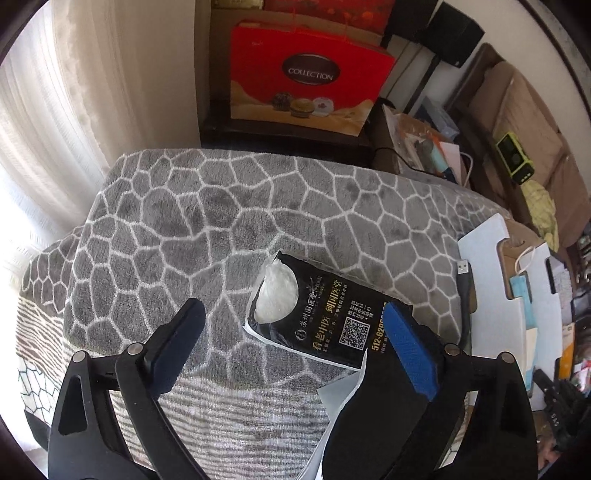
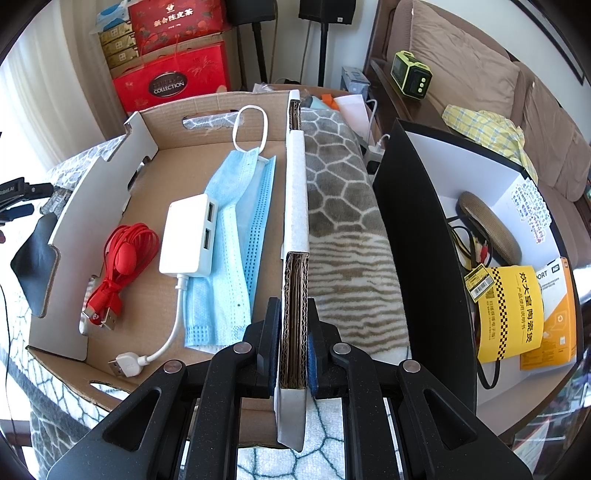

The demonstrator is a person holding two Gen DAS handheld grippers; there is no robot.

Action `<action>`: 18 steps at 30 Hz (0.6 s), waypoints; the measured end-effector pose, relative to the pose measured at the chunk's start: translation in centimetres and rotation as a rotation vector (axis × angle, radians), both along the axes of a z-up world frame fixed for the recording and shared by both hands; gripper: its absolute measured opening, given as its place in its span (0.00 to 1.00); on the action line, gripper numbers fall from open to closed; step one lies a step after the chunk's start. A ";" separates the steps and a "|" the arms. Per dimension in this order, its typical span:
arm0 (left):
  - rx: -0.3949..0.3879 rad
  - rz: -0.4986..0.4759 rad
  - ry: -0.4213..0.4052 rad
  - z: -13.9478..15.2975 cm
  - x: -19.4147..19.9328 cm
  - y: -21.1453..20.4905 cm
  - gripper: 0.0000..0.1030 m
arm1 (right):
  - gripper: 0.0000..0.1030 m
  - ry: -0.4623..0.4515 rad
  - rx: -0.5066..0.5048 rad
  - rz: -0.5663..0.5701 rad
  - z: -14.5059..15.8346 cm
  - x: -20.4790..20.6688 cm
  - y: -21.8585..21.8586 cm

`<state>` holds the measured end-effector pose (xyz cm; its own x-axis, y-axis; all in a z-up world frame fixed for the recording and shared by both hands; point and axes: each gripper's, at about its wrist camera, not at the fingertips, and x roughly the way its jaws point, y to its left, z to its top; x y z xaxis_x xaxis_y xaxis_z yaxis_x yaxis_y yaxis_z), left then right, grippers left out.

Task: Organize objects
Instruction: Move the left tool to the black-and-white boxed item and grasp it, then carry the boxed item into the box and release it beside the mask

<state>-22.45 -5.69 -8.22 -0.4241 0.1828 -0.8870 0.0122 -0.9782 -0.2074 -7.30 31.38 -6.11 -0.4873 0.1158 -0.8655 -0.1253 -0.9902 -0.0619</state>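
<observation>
Tissue pack [image 1: 314, 306] lies on the blanket [image 1: 221, 206] between the wide-open left gripper [image 1: 295, 332], while the right gripper [image 2: 293, 354] clamps the cardboard box's wall [image 2: 295, 229], steadying it

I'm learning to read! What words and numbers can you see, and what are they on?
"COLLECTION": red bag, also seen in the right view.
"512-6288...", cut off by a finger: black tissue pack; it also has Chinese text and a QR code.
"新会陈皮茶": red box.
"欢大喜陶瓷块" (unsure): yellow leaflet.
"...PORT" and "WD": orange box.
Sticker writing: too small.
</observation>
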 end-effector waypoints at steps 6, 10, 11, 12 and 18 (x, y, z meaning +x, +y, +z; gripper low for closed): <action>0.038 -0.002 -0.025 -0.8 -0.5 -0.8 0.54 | 0.10 -0.006 0.004 -0.002 -0.1 -0.1 -0.1; 0.063 0.023 -0.018 -0.8 -0.6 -1.7 0.37 | 0.11 -0.007 0.004 -0.002 -0.1 -0.1 -0.2; 0.073 0.029 -0.019 -0.8 -0.7 -1.9 0.31 | 0.11 -0.006 0.005 -0.002 -0.1 -0.1 -0.2; 0.081 0.036 -0.018 -0.7 -0.7 -2.1 0.27 | 0.10 -0.007 0.006 -0.002 -0.1 -0.1 -0.2; 0.086 0.050 -0.003 -0.6 -0.7 -2.8 0.12 | 0.10 -0.007 0.008 -0.002 -0.2 -0.1 -0.2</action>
<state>-23.13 -8.48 -8.82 -0.4318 0.2371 -0.8702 0.0617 -0.9548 -0.2908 -7.40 31.15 -6.29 -0.4807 0.1239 -0.8681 -0.1270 -0.9894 -0.0709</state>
